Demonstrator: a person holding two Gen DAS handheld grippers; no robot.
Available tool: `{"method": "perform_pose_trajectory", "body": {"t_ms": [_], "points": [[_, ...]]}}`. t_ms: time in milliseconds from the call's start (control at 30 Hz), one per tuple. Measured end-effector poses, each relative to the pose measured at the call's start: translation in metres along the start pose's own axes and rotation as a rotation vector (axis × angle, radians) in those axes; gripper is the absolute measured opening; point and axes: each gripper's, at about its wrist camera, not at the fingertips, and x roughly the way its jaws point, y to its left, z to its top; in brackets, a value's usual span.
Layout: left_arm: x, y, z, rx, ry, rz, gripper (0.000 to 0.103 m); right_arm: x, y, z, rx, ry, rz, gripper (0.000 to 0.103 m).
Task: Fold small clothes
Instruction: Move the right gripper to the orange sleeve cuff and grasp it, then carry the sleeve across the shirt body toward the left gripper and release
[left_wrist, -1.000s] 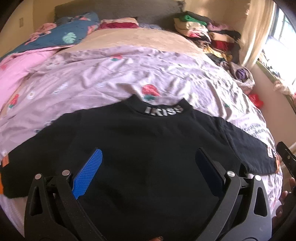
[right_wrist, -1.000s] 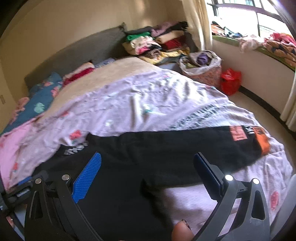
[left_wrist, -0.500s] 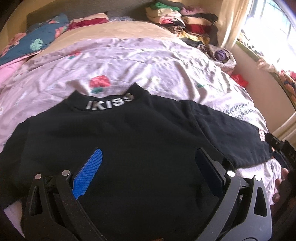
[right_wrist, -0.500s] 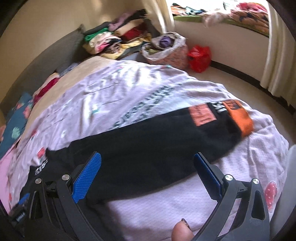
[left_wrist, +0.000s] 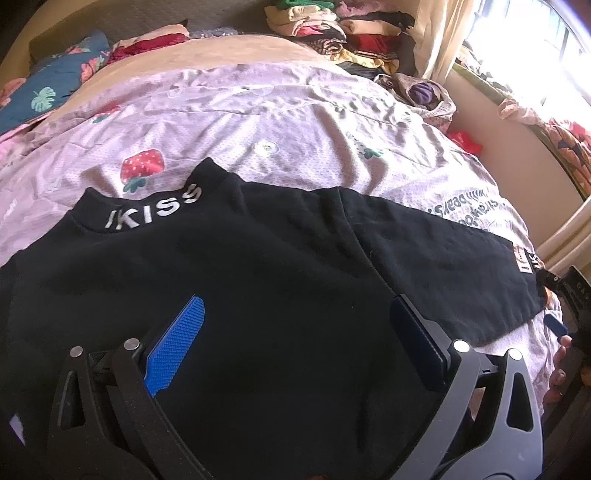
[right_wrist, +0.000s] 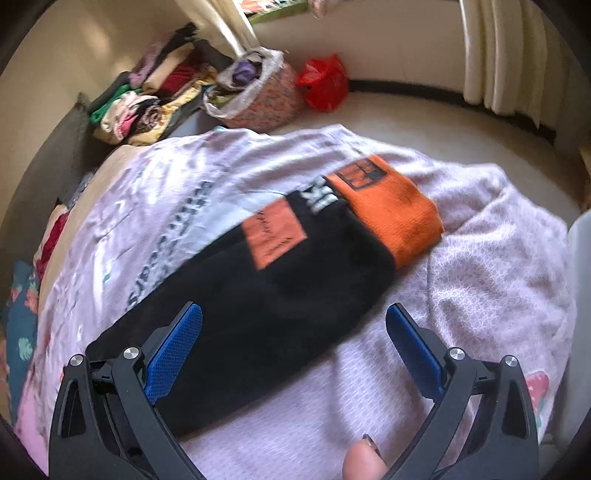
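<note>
A black sweater (left_wrist: 258, 280) lies spread flat on the bed's lilac strawberry-print cover (left_wrist: 280, 125), collar with white "KISS" lettering toward the headboard. The left gripper (left_wrist: 295, 332) hangs over the sweater's body, jaws wide apart and holding nothing. The right gripper (right_wrist: 293, 343) is likewise wide open and empty above the sleeve (right_wrist: 280, 280), whose orange cuff (right_wrist: 395, 218) lies near the bed's window-side edge. Folded clothes (right_wrist: 147, 107) are piled at the head corner.
</note>
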Motion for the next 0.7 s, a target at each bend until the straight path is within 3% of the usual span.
{"method": "perform_pose_trajectory", "body": {"t_ms": [200, 267, 300, 333, 433, 467, 700], "points": [[0.014, 0.005, 0.002, -0.028, -0.006, 0.008, 0.094, 0.021, -0.015, 0.018, 0.075, 0.01, 0.028, 0.098], [0.016, 0.008, 0.003, -0.038, -0.01, 0.007, 0.094, 0.026, -0.022, 0.024, 0.125, -0.01, 0.059, 0.092], [0.016, 0.009, 0.003, -0.042, -0.015, 0.009, 0.094, 0.025, -0.026, 0.026, 0.157, -0.037, 0.061, 0.076], [0.016, 0.011, 0.004, -0.044, -0.017, 0.012, 0.094, 0.023, -0.03, 0.027, 0.177, -0.055, 0.068, 0.052], [0.014, 0.016, 0.006, -0.06, -0.021, 0.014, 0.094, 0.017, -0.04, 0.03, 0.23, -0.081, 0.181, 0.017], [0.013, 0.018, 0.007, -0.064, -0.025, 0.009, 0.094, 0.015, -0.041, 0.031, 0.233, -0.086, 0.224, 0.013], [-0.016, 0.029, 0.018, -0.074, -0.066, 0.015, 0.094, -0.02, -0.014, 0.033, 0.137, -0.163, 0.362, 0.012]]}}
